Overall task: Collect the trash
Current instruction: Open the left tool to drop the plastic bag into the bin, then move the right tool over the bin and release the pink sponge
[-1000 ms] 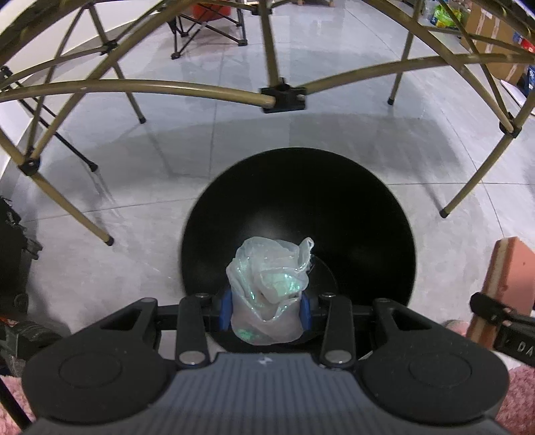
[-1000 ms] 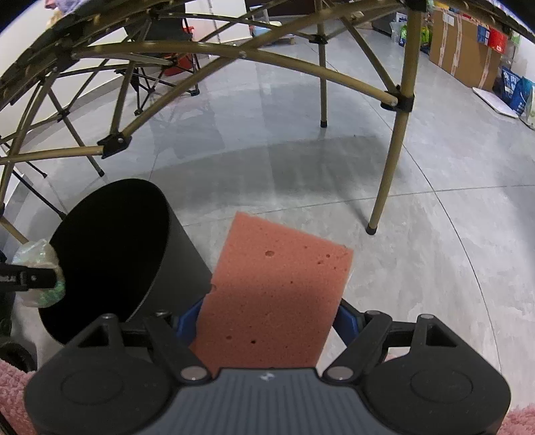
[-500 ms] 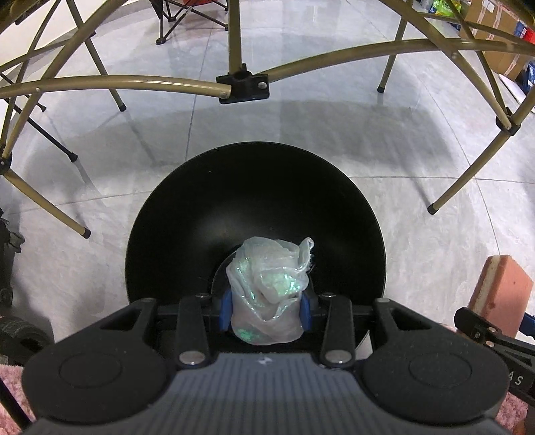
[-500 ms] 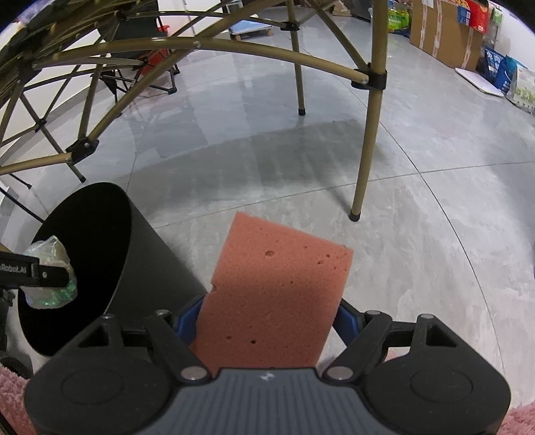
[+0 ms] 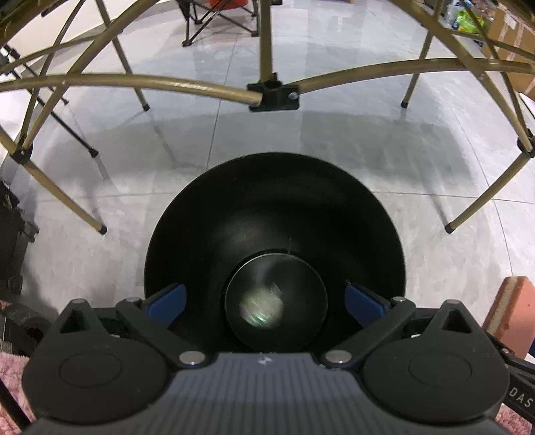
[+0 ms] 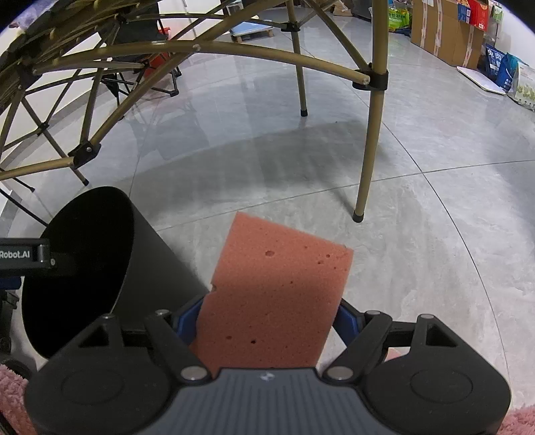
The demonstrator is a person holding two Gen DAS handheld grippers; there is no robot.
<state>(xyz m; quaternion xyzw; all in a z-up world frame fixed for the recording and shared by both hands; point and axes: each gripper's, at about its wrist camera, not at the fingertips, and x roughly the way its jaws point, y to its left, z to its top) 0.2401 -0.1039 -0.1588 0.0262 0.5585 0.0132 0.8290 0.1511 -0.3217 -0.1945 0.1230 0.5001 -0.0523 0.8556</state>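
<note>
A black round bin (image 5: pixel 274 214) stands on the grey tile floor, right below my left gripper (image 5: pixel 265 299), which is open and empty over its mouth. The crumpled clear plastic wrap (image 5: pixel 260 306) lies blurred at the bin's bottom. My right gripper (image 6: pixel 267 318) is shut on a pink sponge (image 6: pixel 277 294) and holds it to the right of the bin (image 6: pixel 100 267). The sponge's edge also shows in the left wrist view (image 5: pixel 513 308). The left gripper's finger (image 6: pixel 26 256) reaches over the bin in the right wrist view.
Tan folding table legs (image 5: pixel 167 83) cross above and behind the bin; one leg (image 6: pixel 367 144) stands on the floor to the right. Cardboard boxes (image 6: pixel 448 30) and bags sit far right. A pink fluffy rug (image 6: pixel 13 401) lies under both grippers.
My left gripper has opened and the plastic wrap has dropped into the bin. The right gripper has kept its hold on the sponge and shifted slightly.
</note>
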